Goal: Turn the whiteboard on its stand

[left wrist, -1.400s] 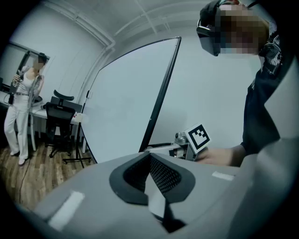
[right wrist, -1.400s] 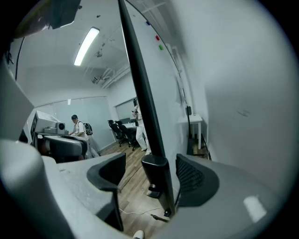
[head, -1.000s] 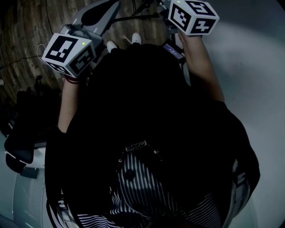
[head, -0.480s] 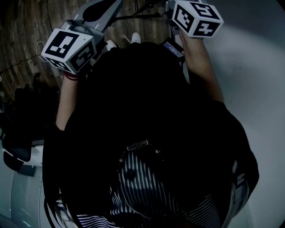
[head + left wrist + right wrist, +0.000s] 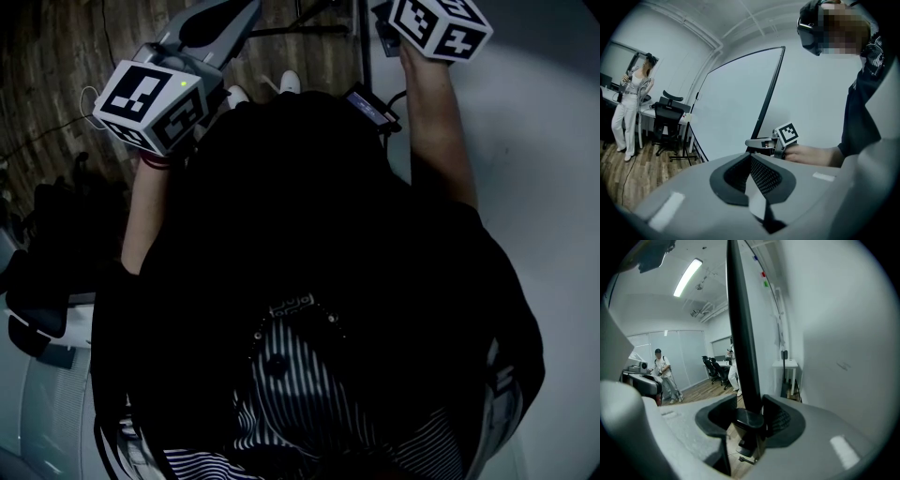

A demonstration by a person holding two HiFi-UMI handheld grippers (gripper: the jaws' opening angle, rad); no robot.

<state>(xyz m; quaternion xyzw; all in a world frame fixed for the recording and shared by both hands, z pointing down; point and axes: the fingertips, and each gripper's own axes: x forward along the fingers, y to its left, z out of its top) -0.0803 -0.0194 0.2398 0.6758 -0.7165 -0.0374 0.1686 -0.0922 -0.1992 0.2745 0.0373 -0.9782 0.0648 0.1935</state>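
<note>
Whiteboard frame [image 5: 739, 324], slim, black, clenched in right claw [image 5: 745, 405]; left claw [image 5: 750, 158] closed, empty.

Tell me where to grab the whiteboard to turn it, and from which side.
Take the black edge frame, coming in edge-on so one pad lands on each face. The whiteboard is thin, flat and upright, and the right gripper straddles that edge this way.
</note>
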